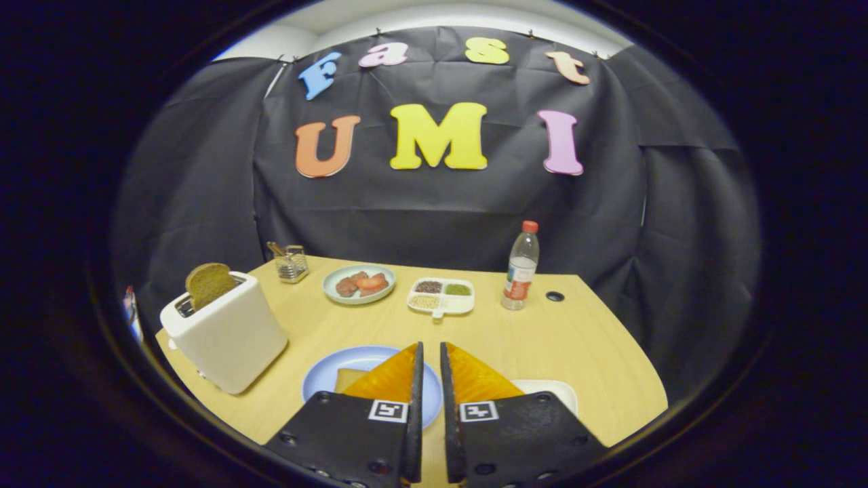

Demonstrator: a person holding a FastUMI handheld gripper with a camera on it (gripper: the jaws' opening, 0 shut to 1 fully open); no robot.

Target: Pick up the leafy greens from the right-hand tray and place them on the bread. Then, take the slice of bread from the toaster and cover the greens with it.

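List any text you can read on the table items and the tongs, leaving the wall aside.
No text is readable.
Bottle label: print too small and blurred to read.
Tongs: square coded markers, no words; the fingers sit close together, gripping nothing.
Toaster: no text visible.

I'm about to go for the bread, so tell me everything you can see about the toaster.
The toaster is a white, boxy, smooth-sided appliance, looking like plastic, standing upright near the table's left edge. A brown bread slice sticks up tilted out of its top slot, about half exposed. Small knobs show low on its near side. It sits left of the blue plate without touching it, with a small wire basket behind it. The gripper, fingers nearly closed on nothing, is to its right, apart from it.
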